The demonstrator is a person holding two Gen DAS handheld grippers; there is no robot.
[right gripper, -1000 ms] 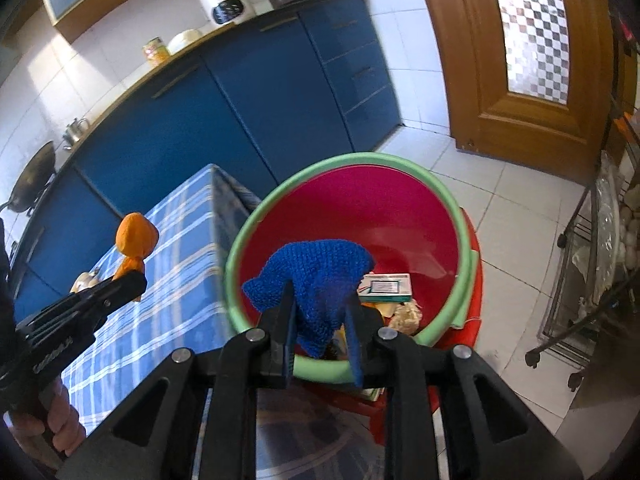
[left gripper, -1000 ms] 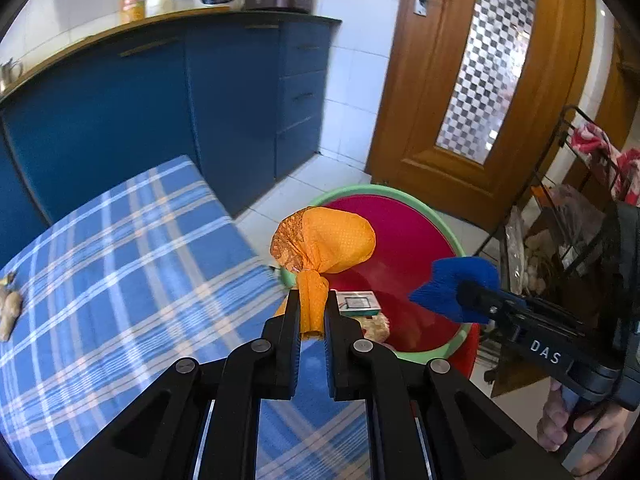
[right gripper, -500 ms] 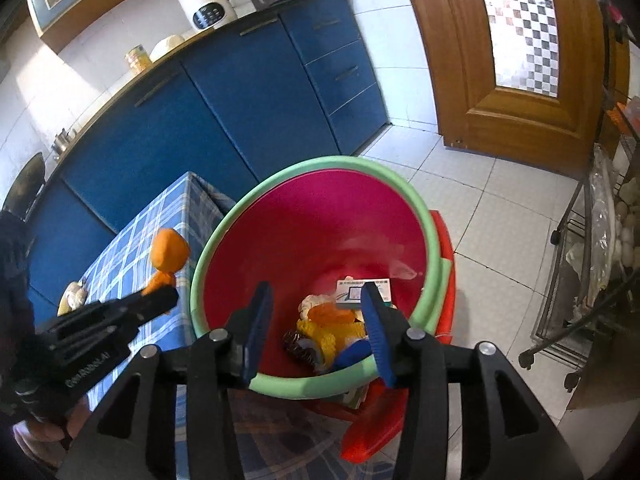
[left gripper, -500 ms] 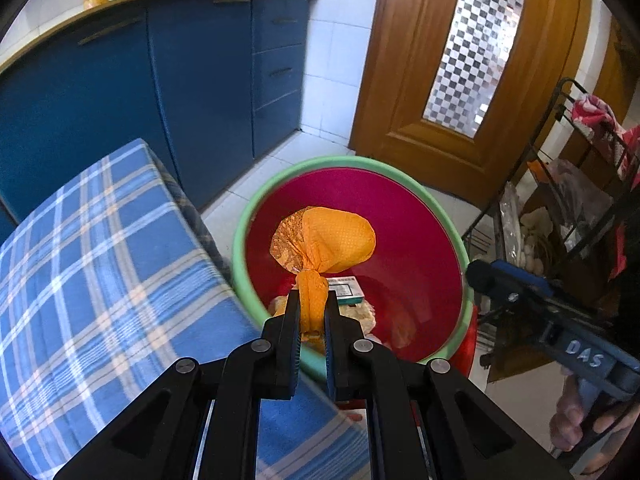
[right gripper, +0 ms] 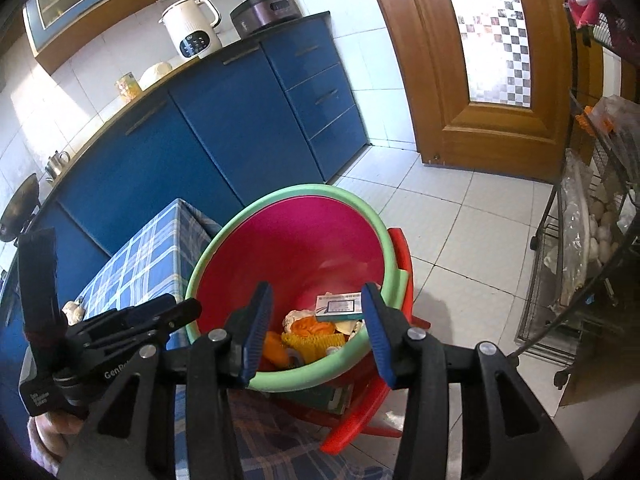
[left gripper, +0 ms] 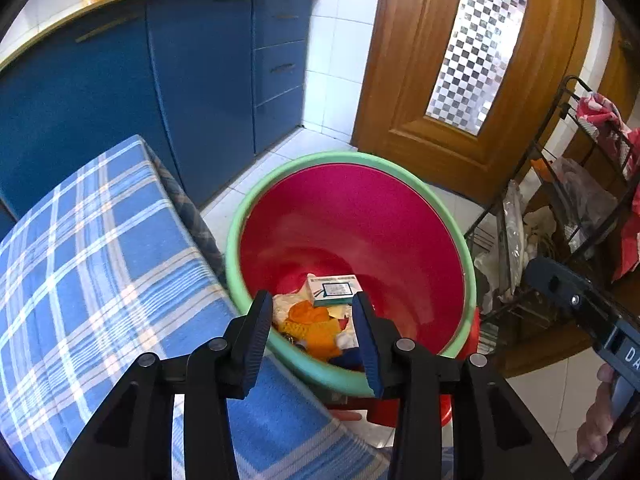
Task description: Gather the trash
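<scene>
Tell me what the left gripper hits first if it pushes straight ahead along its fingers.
Probably the trash pile in the red bin: the open left gripper frames the orange wrapper and small box. Depth is unclear.

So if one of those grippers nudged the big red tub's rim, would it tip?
Possibly. The red tub already sits tilted on a red stool, so its seat looks unsteady. It holds only a small box and some scraps, so it's probably light and would shift easily.
</scene>
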